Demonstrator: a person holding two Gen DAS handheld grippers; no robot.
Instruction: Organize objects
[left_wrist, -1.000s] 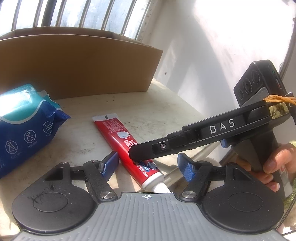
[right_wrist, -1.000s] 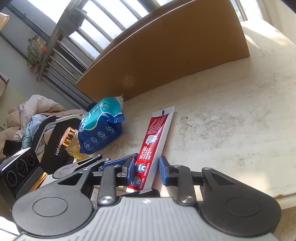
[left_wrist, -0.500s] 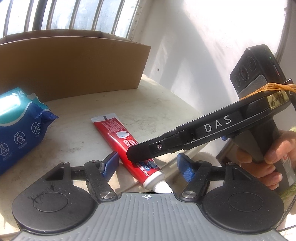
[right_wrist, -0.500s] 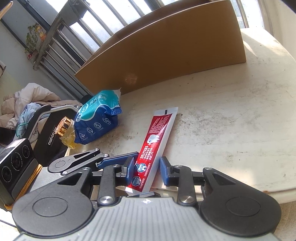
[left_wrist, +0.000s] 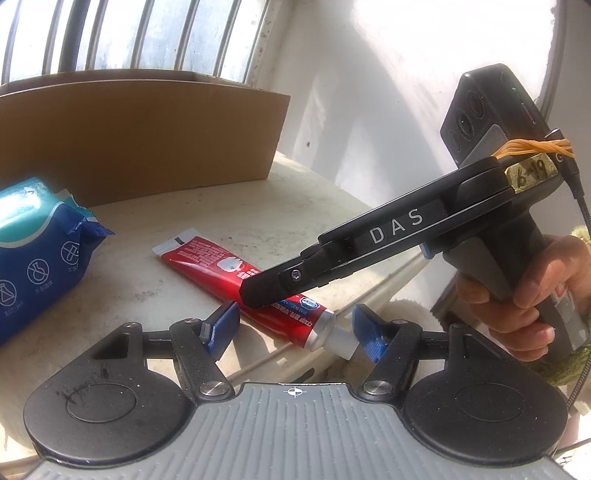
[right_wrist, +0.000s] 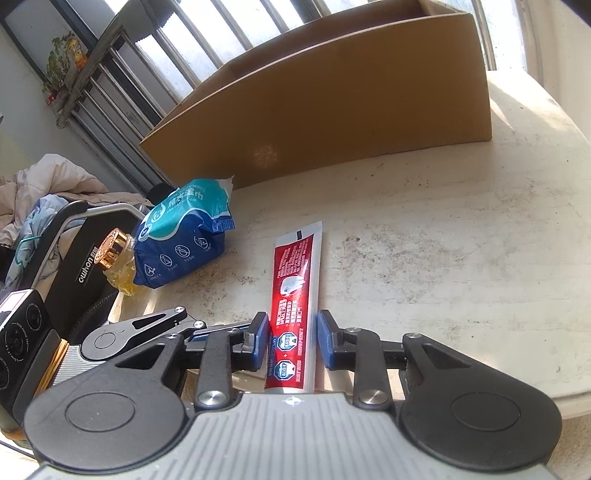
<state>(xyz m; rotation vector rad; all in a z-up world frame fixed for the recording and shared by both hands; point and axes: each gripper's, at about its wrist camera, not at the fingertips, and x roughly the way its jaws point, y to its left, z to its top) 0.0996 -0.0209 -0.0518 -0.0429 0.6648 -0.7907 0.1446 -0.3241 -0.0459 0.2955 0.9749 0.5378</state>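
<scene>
Straddling the cap end of a red toothpaste tube (right_wrist: 293, 310), the right gripper (right_wrist: 291, 341) had its blue pads apart, one on each side of the tube. The tube lay flat on a white table (right_wrist: 443, 258) near a wet-wipes pack (right_wrist: 184, 232) and a cardboard box (right_wrist: 332, 107). The left gripper (left_wrist: 295, 328) was spread wide at the tube's cap.

The tube (right_wrist: 293, 295) is red with white print, blue badges and a white cap (left_wrist: 341, 341). The wipes pack (right_wrist: 183, 236) is dark blue and teal with white icons. The box (right_wrist: 332, 110) is plain brown. Both grippers' pads (right_wrist: 260, 339) are blue.
</scene>
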